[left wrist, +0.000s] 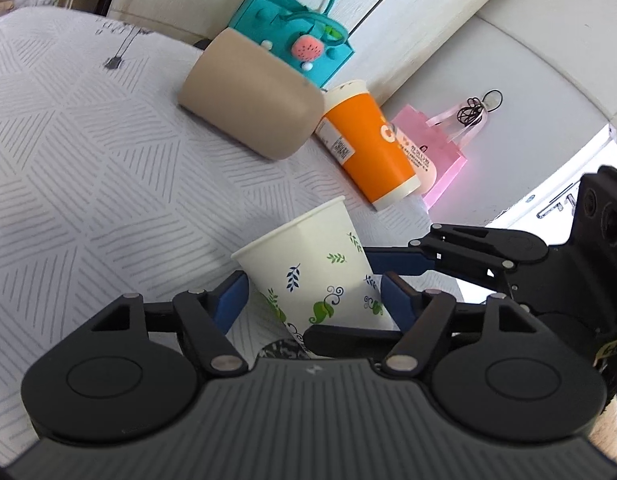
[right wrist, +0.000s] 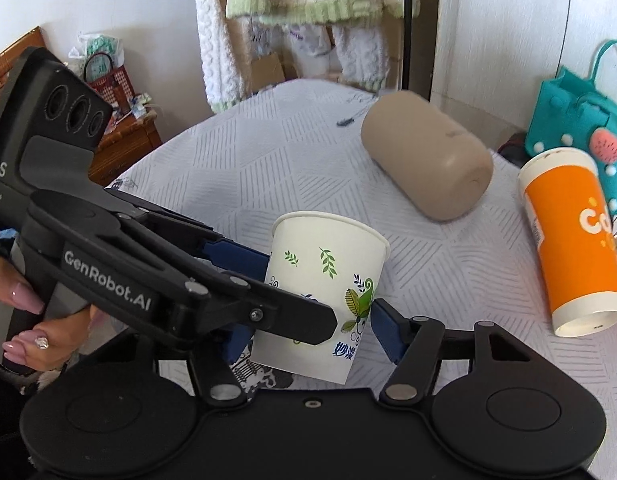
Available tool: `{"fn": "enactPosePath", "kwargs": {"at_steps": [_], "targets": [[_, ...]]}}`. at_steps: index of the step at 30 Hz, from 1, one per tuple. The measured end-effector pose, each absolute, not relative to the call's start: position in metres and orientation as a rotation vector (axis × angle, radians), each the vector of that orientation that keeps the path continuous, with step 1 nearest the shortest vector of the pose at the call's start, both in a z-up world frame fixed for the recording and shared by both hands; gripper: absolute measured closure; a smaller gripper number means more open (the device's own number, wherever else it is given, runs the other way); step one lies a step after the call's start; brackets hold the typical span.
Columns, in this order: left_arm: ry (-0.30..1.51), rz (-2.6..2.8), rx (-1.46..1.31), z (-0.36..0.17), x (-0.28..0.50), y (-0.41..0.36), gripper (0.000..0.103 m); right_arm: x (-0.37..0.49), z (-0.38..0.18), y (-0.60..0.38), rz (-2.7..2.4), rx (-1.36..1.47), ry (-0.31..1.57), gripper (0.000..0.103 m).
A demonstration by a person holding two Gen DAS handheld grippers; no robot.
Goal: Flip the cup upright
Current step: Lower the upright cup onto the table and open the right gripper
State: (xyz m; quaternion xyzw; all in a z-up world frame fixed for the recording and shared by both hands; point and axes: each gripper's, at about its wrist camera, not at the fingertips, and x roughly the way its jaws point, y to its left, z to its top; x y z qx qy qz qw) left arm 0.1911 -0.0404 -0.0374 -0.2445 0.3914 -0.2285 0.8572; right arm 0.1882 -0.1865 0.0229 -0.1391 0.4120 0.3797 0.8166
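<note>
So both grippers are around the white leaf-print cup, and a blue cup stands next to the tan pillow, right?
Not quite: the cup beside the tan pillow is orange, not blue, as the right wrist view shows. The rest holds: the left gripper and the right gripper both bracket the white leaf-print cup.

Home bedroom, quilted mattress (left wrist: 88, 160), hanging pyjamas (right wrist: 308, 12)

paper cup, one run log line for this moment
paper cup: mouth up, slightly tilted | left gripper: fingers grip cup | right gripper: fingers flank cup, contact unclear | orange cup: inverted
</note>
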Motion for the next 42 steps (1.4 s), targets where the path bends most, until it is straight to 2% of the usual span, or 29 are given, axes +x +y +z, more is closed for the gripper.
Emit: {"fn": "enactPosePath", "kwargs": {"at_steps": [6,11,17,22,30,42], "targets": [[0.676,-0.492,-0.41,-0.023,0.184,-0.045,0.032,0.169,0.021,-0.198,0.776,-0.268,0.658,0.035],[0.595,-0.495,-0.248,-0.016,0.178,-0.06,0.033,0.148,0.01,-0.193,0.715,-0.358,0.478,0.035],[0.502,-0.468,-0.107,-0.015,0.174,-0.072,0.034,0.141,0.0,-0.182,0.63,-0.461,0.359,0.035],[0.45,-0.46,-0.035,-0.017,0.174,-0.076,0.039,0.15,-0.004,-0.178,0.576,-0.511,0.341,0.035],[0.417,-0.497,0.019,-0.019,0.176,-0.078,0.048,0.177,-0.007,-0.194,0.583,-0.332,0.461,0.035],[0.468,-0.513,0.001,-0.024,0.17,-0.082,0.046,0.162,-0.018,-0.197,0.563,-0.312,0.477,0.036]]}}
